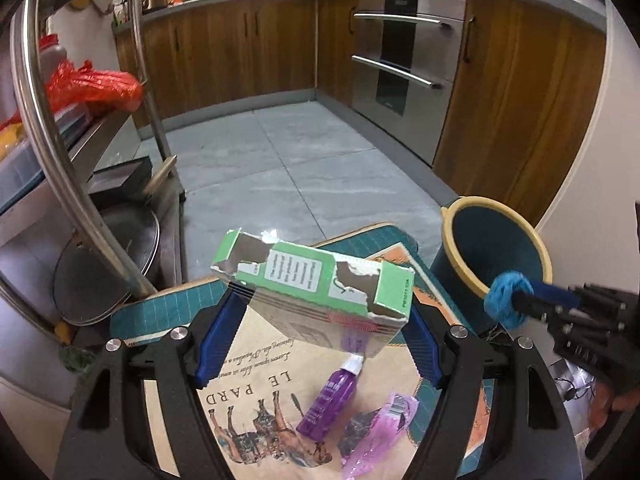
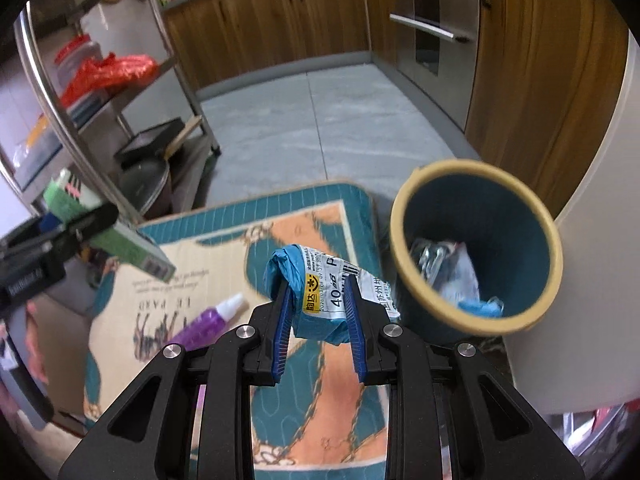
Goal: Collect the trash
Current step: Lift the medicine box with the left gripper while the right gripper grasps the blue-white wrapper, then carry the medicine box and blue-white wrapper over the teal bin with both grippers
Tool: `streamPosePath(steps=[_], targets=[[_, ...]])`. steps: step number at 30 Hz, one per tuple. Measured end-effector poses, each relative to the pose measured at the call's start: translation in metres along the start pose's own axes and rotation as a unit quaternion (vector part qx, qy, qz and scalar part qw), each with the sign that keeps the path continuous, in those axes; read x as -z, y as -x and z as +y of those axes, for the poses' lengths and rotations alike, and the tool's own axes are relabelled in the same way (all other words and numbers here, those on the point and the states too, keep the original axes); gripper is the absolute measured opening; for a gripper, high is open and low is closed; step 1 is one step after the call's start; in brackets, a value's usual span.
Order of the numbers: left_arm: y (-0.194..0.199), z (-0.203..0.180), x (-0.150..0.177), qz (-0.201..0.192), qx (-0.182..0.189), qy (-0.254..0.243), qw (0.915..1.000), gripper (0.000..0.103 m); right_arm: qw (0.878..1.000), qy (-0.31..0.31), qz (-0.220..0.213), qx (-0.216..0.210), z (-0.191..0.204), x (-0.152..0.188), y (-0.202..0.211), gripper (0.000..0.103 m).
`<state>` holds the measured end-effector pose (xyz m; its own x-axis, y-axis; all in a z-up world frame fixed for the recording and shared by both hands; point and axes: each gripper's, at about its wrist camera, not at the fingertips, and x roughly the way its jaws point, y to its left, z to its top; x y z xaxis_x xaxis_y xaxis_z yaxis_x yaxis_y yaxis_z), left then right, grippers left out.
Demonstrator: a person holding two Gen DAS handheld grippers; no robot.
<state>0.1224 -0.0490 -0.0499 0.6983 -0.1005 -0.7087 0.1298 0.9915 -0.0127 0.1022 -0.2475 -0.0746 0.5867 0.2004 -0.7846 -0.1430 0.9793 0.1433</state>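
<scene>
Trash in both tools, carry step under way. Torn green cardboard box (image 1: 316, 292) clamped between the blue pads of the left gripper (image 1: 320, 320), held tilted in the air above the patterned teal and cream mat (image 1: 256, 380). Crumpled blue plastic mailer bag with a white shipping label (image 2: 320, 292) pinched in the right gripper (image 2: 318, 300), jaws closed narrow on it, raised over the mat just left of the bin.

Dark blue round bin with a cream rim (image 2: 476, 244) standing at the mat's right edge, already holding clear wrapping and a scrap of blue.

Still lying on the mat, untouched: purple squeeze tube with a white cap (image 1: 332, 400) and pink crinkled plastic wrapper (image 1: 380, 428), side by side, near the left tool.

Judged stage: partway through, two pieces lifted, neither yet dropped.

Next move, as a judgement: right tool across to the right until the bag hangs over the bin's mouth, then jaws apart. Rim close, so enough height needed to clear it. Box likely after that; wider than the bag, so probably best tipped end-first into the opening. Tube and wrapper left for a later pass.
</scene>
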Motion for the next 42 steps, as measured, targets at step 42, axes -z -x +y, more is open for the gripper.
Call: streamPosePath(steps=[42], targets=[[-0.069,-0.156,-0.039,-0.024,0.137,-0.015,0.9902,0.073,0.993,-0.081,-0.027,0.085,-0.163,-0.051,-0.004,0.027]])
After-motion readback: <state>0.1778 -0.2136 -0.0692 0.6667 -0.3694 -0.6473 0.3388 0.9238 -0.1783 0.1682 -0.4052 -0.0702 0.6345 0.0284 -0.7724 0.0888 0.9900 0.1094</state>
